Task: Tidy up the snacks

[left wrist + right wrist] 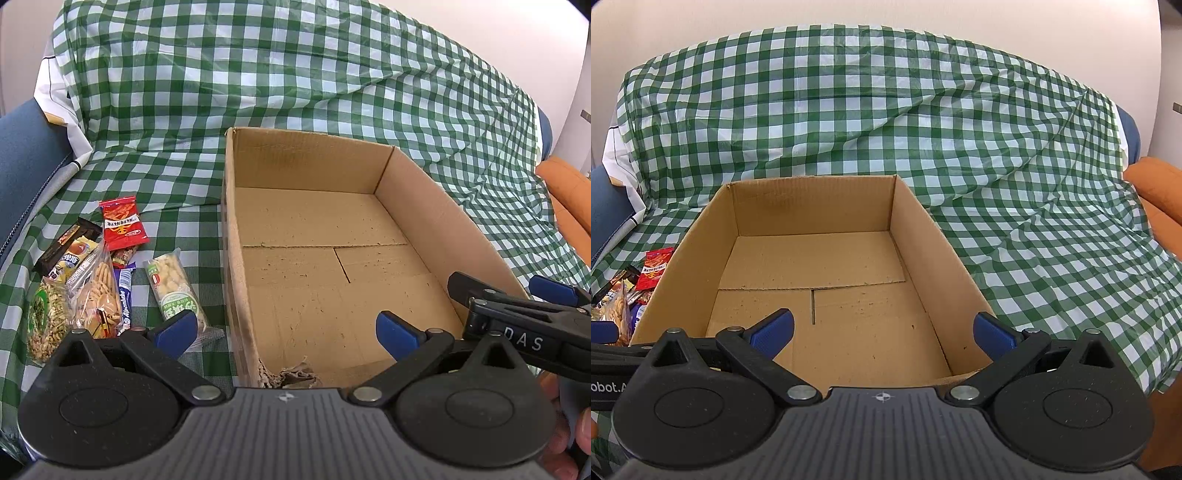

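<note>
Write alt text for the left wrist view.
An open, empty cardboard box sits on a green-checked cloth, with a pile of wrapped snacks lying just left of it. The left gripper hangs open and empty in the foreground; the right gripper enters at the right edge.

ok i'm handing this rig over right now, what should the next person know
Left claw: open, holding nothing, hovering at the near left wall of the box.
Right claw: open, holding nothing, over the box's near edge.
Snacks: all piled on the checked cloth left of the box; the green pack lies nearest it.
Done: nothing, the box holds no snacks.
Left: move every snack into the box.
</note>
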